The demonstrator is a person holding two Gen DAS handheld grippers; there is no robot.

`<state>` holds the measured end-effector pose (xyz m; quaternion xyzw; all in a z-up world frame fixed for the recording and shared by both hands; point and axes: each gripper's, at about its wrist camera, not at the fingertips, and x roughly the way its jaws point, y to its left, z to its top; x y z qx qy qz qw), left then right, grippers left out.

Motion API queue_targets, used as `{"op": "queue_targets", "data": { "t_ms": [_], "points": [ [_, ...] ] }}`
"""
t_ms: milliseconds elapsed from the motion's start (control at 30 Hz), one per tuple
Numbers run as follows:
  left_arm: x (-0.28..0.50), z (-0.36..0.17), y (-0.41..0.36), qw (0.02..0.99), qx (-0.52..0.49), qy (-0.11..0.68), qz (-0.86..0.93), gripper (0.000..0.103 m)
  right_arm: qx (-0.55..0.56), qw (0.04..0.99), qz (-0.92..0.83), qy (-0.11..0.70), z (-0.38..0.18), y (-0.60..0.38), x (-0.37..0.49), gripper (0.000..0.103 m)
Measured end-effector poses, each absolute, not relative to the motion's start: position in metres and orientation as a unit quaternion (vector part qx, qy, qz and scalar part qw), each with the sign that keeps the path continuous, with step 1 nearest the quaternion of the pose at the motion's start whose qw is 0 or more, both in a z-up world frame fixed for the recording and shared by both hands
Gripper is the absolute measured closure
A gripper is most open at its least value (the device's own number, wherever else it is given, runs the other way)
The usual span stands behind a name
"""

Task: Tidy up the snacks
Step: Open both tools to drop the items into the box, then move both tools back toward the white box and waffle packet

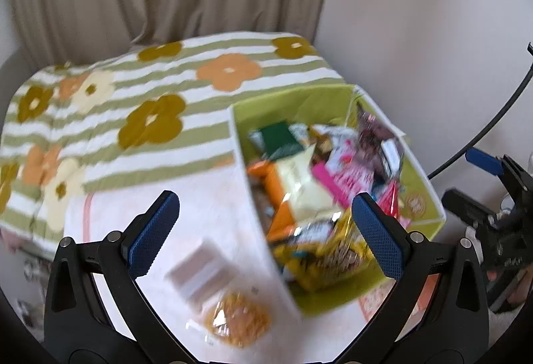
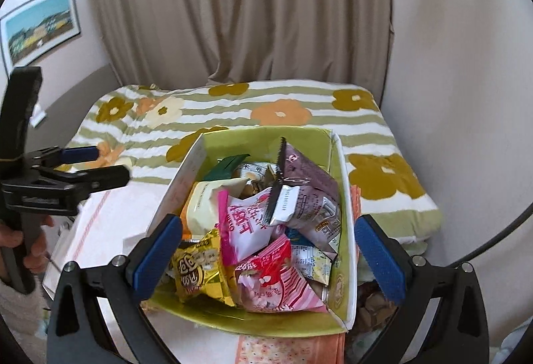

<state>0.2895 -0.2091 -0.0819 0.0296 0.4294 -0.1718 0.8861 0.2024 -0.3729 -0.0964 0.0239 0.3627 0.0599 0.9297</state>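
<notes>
Glossy foil snack packets [image 2: 263, 230] (crinkled) in a matt cardboard box [image 2: 346, 230] on soft cloth bedspread [image 2: 383, 130]

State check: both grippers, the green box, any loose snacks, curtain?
Left gripper: open, empty, above the box edge.
Right gripper: open, empty, over the box.
Green cardboard snack box: open-topped, full of jumbled packets.
Clear bag of orange snacks: outside the box, lying on the bed.
White rectangular packet: outside the box, blurred.
Beige curtain: drawn shut.
</notes>
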Motion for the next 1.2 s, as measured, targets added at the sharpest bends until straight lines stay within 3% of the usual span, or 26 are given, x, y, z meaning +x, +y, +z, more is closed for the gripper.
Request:
{"op": "queue_targets", "data": {
  "t_ms": [333, 667, 1000, 1200],
  "points": [
    [0.235, -0.085, -0.136, 0.890, 0.039, 0.438, -0.118, 0.001, 0.047, 0.918, 0.070, 0.387, -0.123, -0.346, 0.182, 0.000],
    [0.230, -0.107, -0.061, 0.870, 0.055, 0.457, -0.175, 0.001, 0.089, 0.915, -0.004, 0.394, -0.135, -0.271, 0.140, 0.000],
    [0.247, -0.148, -0.016, 0.839, 0.083, 0.487, -0.229, 0.001, 0.212, 0.864, -0.056, 0.454, -0.205, -0.202, 0.143, 0.000],
    [0.261, -0.171, -0.008, 0.823, 0.085, 0.502, -0.252, 0.001, 0.237, 0.856, -0.118, 0.444, -0.234, -0.171, 0.149, 0.000]
  ]
}}
